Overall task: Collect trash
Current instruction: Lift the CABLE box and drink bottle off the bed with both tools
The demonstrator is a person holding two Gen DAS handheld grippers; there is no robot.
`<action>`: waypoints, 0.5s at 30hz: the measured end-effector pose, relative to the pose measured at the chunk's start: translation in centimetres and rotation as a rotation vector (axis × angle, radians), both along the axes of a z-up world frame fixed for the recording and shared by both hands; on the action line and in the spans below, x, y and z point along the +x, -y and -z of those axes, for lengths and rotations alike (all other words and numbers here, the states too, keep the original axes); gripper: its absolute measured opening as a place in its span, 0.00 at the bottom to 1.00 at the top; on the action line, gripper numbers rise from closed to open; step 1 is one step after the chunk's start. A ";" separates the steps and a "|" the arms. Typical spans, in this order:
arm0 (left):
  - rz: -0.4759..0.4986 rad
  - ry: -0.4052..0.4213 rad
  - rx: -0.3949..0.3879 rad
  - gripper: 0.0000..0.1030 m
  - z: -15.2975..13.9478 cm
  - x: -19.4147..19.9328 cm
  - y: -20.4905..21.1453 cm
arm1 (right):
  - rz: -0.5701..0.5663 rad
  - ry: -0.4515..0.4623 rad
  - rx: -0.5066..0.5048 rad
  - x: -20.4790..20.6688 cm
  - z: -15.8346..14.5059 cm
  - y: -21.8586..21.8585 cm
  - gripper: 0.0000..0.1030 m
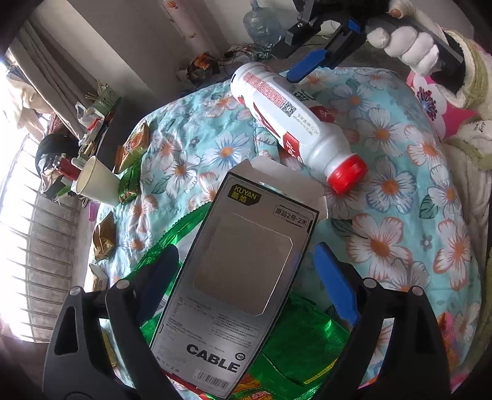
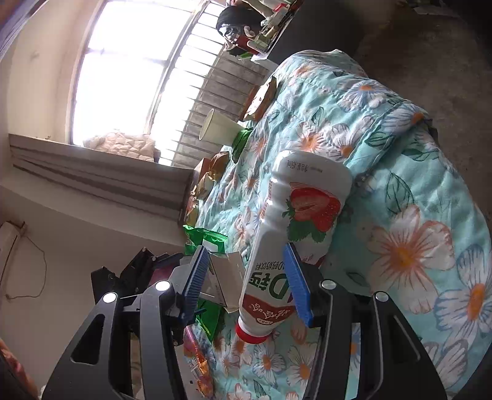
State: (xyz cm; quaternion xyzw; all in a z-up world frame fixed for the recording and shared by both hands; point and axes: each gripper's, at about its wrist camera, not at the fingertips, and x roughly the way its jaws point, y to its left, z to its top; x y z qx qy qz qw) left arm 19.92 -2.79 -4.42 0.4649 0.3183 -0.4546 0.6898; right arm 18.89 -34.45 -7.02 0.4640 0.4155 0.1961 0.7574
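A grey cable box (image 1: 236, 286) marked CABLE lies between the fingers of my left gripper (image 1: 246, 277), on top of a green snack bag (image 1: 301, 347). The jaws stand wide, not touching the box sides. A white strawberry drink bottle (image 1: 292, 123) with a red cap lies on the floral quilt (image 1: 399, 190) beyond the box. My right gripper (image 2: 246, 283) is open, its blue fingers (image 2: 296, 283) straddling the bottle (image 2: 295, 221) near its lower body. The right gripper also shows in the left wrist view (image 1: 310, 66), at the bottle's base.
A paper cup (image 1: 95, 181) lies on its side at the quilt's left edge, next to green and orange snack wrappers (image 1: 133, 147). A gold wrapper (image 1: 104, 240) lies nearer. A cluttered table (image 1: 92, 123) and a barred window stand beyond. A water jug (image 1: 261, 24) stands at the back.
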 end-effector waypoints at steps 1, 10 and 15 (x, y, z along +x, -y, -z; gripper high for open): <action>0.006 0.001 0.011 0.83 0.2 0.1 0.2 | -0.002 0.002 -0.002 0.0 0.0 0.0 0.49; 0.059 0.025 0.078 0.83 1.6 0.3 1.4 | -0.003 -0.002 0.005 -0.3 0.3 0.4 0.50; 0.081 0.031 0.100 0.83 1.8 0.4 2.1 | 0.004 -0.013 0.022 -0.6 0.5 0.7 0.56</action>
